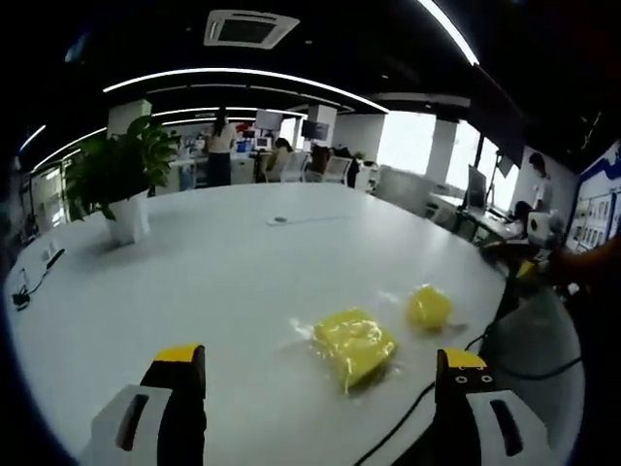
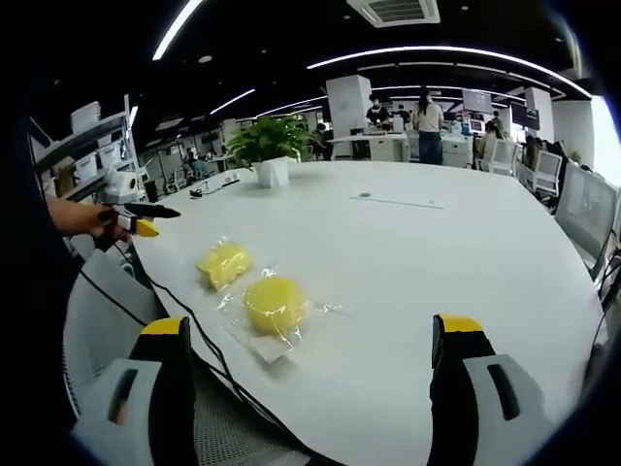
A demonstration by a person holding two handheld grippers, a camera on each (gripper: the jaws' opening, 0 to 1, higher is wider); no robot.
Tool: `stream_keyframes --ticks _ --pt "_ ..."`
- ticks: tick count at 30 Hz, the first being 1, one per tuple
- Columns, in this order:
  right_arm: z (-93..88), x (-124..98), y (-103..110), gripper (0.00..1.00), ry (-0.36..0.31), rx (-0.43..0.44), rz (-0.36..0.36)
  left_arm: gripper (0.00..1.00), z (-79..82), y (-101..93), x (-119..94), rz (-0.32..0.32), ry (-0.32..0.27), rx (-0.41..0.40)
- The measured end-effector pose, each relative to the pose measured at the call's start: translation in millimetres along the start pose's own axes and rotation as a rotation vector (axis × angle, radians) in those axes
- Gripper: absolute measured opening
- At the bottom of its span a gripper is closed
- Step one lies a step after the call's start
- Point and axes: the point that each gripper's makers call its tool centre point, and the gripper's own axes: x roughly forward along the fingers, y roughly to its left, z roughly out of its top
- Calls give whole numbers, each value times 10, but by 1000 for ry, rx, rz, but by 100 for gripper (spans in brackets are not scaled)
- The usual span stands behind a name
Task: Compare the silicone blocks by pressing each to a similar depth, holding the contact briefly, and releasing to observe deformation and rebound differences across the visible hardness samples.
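**Silicone blocks await the first press near the desk's edge**

Silicone samples, two of them, lie on the white desk (image 1: 223, 272) close to its near edge, each sealed in a clear plastic wrapper. In the left gripper view the squarer yellow block (image 1: 354, 345) sits nearer the camera and the smaller rounded yellow block (image 1: 428, 307) lies just beside it, apart by a narrow gap. In the right gripper view the order along the edge swaps: the rounded block (image 2: 275, 302) is nearer, the squarer one (image 2: 224, 263) beyond it.

The left gripper (image 1: 325, 383) hovers above the desk with its jaws spread wide and nothing between them. The right gripper (image 2: 315, 359) likewise has its jaws wide and holds nothing. Neither touches a block. A black cable (image 2: 199, 335) runs along the desk edge beside the samples, and a potted plant (image 1: 121, 180) stands well apart toward the far side.

Judged from this, pressing has not begun. To do it well, the person should likely bring one jaw tip down squarely onto the middle of a block rather than its rim, so the loose wrapper does not slide or crumple. Matching depth between samples matters most, so a slow, straight descent is wise. The free gripper could steady the wrapper edge, and the cable is best kept clear.
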Motion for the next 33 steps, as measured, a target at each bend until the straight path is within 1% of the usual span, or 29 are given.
stream_keyframes --ticks 4,7,9,11,13,18,21,23,27,31,33 --pt "35 -3 -18 96 -9 -9 9 100 -15 -91 -66 -6 -4 0" --pt "32 -7 -44 96 -5 -19 12 100 -77 -146 -89 -13 5 15" --pt "37 -8 -70 97 -5 -15 11 100 -106 -190 -100 -17 9 8" --pt "37 -7 -77 97 -4 -16 12 100 -178 -204 -109 -17 29 12" --pt "35 1 -68 97 -2 -17 17 100 -169 -234 -135 -17 25 -7" --pt "9 19 -55 97 5 -18 28 100 -134 -220 -160 -16 14 -22" --pt "-12 20 -63 97 9 -12 23 100 -106 -213 -151 -21 6 -27" --pt "8 0 -59 97 -1 -4 14 100 -103 -212 -144 -23 8 -23" --pt "-55 -1 -32 97 16 -16 16 100 -90 -228 -131 -30 13 -18" --pt "-90 -9 -52 97 20 -9 9 100 -74 -232 -127 -34 8 -32" --pt "-123 -6 -58 97 29 -11 1 100 -40 -235 -115 -37 0 -46"
